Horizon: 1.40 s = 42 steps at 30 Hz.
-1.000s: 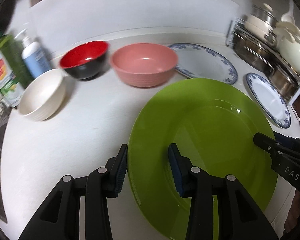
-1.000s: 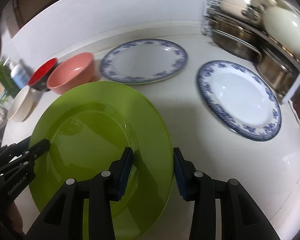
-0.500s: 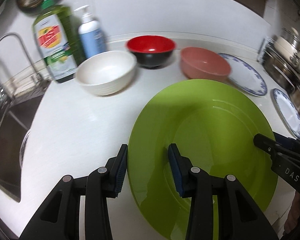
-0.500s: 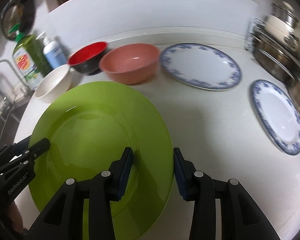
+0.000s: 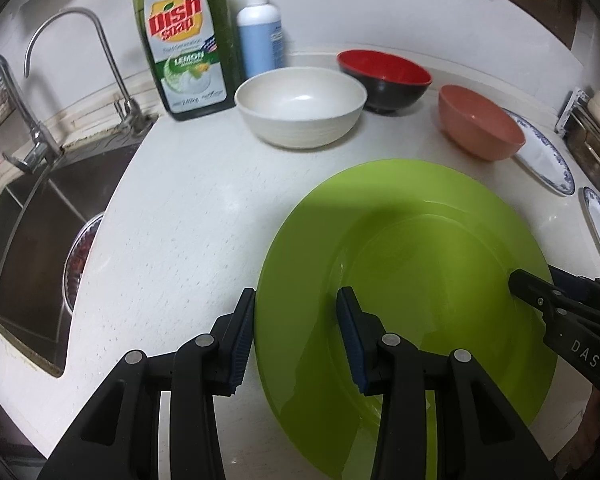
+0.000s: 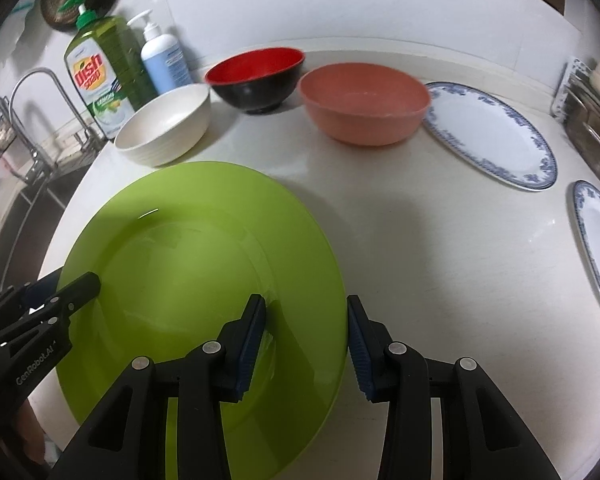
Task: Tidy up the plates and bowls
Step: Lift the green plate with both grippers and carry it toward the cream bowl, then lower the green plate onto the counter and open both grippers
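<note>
At opposite rims of green plate (image 5: 412,280): left gripper (image 5: 296,336) and right gripper (image 6: 306,344) each straddle edge, plate held between them above counter (image 6: 440,240). Since a second ago, view swung toward sink (image 5: 32,216); plate apparently being carried left, away from blue-rimmed plate (image 6: 488,132).

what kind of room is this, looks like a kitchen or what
Most likely a home kitchen counter beside a sink. A faucet stands over the steel sink, a dish soap bottle sits against the wall, and bowls such as the pink bowl are lined up on the white counter.
</note>
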Available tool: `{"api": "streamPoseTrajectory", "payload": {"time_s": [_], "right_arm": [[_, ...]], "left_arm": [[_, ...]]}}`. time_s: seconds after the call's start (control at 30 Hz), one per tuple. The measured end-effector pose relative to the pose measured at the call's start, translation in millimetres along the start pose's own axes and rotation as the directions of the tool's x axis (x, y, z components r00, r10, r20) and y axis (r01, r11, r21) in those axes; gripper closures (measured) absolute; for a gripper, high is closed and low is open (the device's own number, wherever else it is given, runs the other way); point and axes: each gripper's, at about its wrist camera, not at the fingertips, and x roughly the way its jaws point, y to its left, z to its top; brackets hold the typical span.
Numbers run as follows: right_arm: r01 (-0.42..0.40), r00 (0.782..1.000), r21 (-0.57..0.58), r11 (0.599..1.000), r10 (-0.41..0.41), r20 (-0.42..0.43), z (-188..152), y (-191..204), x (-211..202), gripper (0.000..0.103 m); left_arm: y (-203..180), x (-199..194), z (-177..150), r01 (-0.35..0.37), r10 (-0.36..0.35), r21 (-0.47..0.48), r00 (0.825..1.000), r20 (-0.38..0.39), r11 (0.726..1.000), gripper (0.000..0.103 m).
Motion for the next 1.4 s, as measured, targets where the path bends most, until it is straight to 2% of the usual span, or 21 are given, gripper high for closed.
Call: {"api": "streamPoseTrajectory", "payload": {"time_s": [0.47,0.8,0.97,1.0,1.03,1.1,1.17,1.3,1.4], "right_arm": [[-0.002,0.998,-0.01,1.0,0.002,-0.067,-12,11,18,0.062],[0.007,0.998,-0.031,0.999,-0.009,-0.06,-14,13,17,0.061],[-0.001,0.998,-0.027,1.0,-0.001,-0.059,-14,11,17,0.061],[-0.004,0.998,-0.02,1.0,0.003,-0.058,-14,10,16,0.061],[-0.004,0.998,-0.016,1.0,0.003,-0.055,-14,10,15,0.061],[0.009,0.999,-0.011,1.0,-0.01,-0.045,-14,10,12,0.055],[0.012,1.0,-0.008,1.0,-0.013,-0.028,-13,10,7,0.051],[0.011,1.0,0.002,1.0,-0.011,0.014,-10,7,-7,0.042],[0.016,0.999,0.02,1.0,-0.017,0.038,-7,1,-17,0.036]], "left_arm": [[10,12,-10,-0.008,0.008,0.0,0.999,-0.053,1.0,0.062],[10,12,-14,-0.018,0.019,0.014,0.998,-0.054,1.0,0.062],[8,11,-14,-0.048,0.05,0.032,0.997,-0.053,0.998,0.06],[9,10,-14,-0.056,0.058,0.026,0.997,-0.049,0.998,0.058],[10,9,-13,-0.062,0.062,0.019,0.997,-0.046,0.998,0.051],[12,4,-12,-0.069,0.069,0.01,0.997,-0.025,0.998,0.043],[10,-5,-9,-0.091,0.091,0.016,0.996,0.015,0.996,0.028],[4,-18,-3,-0.095,0.093,0.035,0.994,0.056,0.995,0.018],[-2,-29,5,-0.064,0.06,0.04,0.995,0.081,0.997,0.014]]}}
